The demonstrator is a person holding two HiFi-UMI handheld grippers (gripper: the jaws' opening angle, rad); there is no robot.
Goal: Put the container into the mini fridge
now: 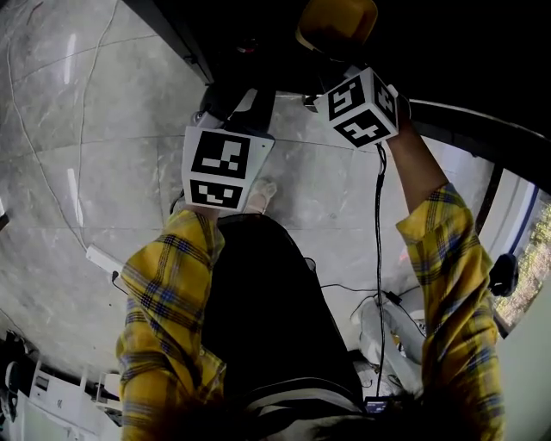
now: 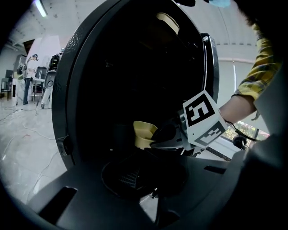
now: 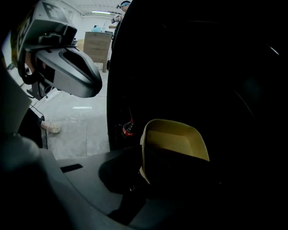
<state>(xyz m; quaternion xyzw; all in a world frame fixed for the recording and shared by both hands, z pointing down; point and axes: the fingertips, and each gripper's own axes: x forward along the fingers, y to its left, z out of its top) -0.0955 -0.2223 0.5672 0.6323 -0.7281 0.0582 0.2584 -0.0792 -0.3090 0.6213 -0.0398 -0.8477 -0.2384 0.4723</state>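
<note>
The yellow container hangs tilted inside the dark opening of the mini fridge. My right gripper is shut on the container's near wall. The left gripper view shows that same gripper from the side, reaching in with the container at its tip. From above, the container sits just past the right marker cube. My left gripper hovers lower and to the left of the opening; its jaws are too dark to read. Its grey body shows at the right gripper view's upper left.
A red-topped bottle stands low at the fridge's edge. Cables and a white power strip lie on the marble floor. The person's shoe is below the grippers. A wooden cabinet and people stand far off.
</note>
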